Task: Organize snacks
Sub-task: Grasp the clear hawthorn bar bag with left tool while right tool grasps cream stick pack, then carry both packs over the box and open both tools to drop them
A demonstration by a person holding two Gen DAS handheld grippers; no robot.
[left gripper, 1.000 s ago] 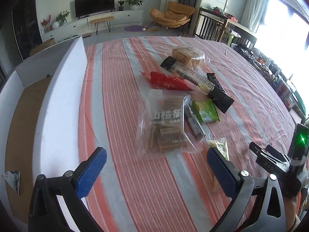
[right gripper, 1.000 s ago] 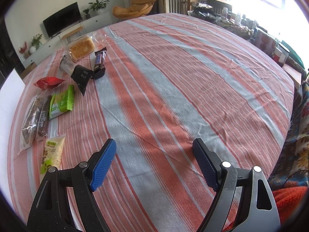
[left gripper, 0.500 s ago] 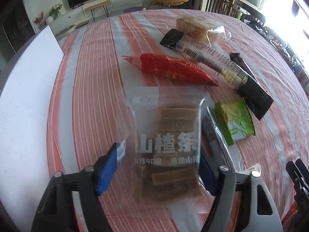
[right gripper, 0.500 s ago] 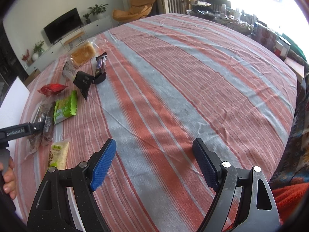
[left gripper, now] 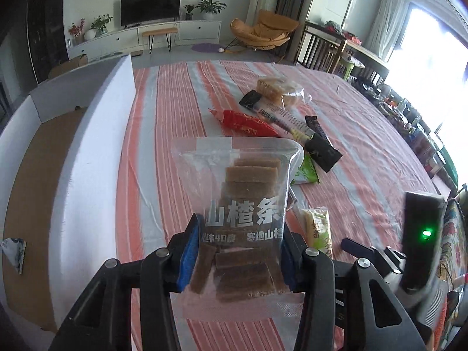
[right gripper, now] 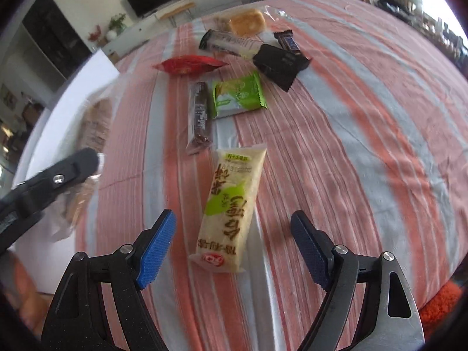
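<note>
My left gripper [left gripper: 238,248] is shut on a clear bag of brown hawthorn strips [left gripper: 248,204] and holds it upright above the striped tablecloth. The bag also shows blurred at the left of the right wrist view [right gripper: 93,122]. My right gripper [right gripper: 234,245] is open, its blue pads either side of the near end of a pale yellow-green snack packet [right gripper: 231,201] lying on the cloth. Beyond lie a dark brown bar [right gripper: 200,114], a green packet [right gripper: 238,96], a red packet [right gripper: 190,64], a black packet [right gripper: 280,61] and bread [right gripper: 247,22].
A white-walled cardboard box [left gripper: 93,152] with a brown floor stands along the table's left side. The right gripper's body [left gripper: 421,234] with a green light sits at the lower right of the left wrist view. The table's right edge borders a cluttered shelf by bright windows.
My left gripper closed on the hawthorn strip bag and lifted it off the cloth. My right gripper moved left to hover over the yellow-green packet.
</note>
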